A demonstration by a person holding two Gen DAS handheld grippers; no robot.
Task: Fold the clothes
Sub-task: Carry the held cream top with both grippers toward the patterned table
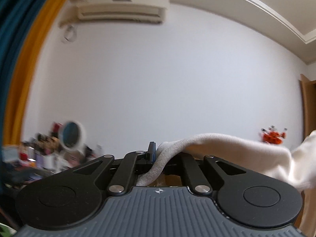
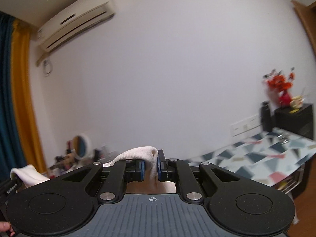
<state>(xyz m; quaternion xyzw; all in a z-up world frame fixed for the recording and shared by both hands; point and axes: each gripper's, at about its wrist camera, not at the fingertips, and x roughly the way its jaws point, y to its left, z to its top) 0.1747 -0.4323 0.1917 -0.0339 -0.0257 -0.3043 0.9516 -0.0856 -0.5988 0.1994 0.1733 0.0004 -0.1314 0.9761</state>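
A cream-white garment [image 1: 233, 148] is held up in the air between both grippers. My left gripper [image 1: 158, 154] is shut on its ribbed edge, and the cloth runs off to the right and hangs down at the frame's right side. My right gripper [image 2: 151, 166] is shut on another fold of the same garment [image 2: 138, 154], which trails off to the left toward the other gripper's body. Both cameras point at the white wall, so the rest of the garment hanging below is hidden.
A table with a geometric patterned cloth [image 2: 262, 156] lies to the right, with a black box [image 2: 296, 118] and red flowers [image 2: 284, 90] on it. A cluttered dresser with a round mirror [image 1: 72, 135] stands at the left. Curtains [image 1: 17, 75] hang at far left.
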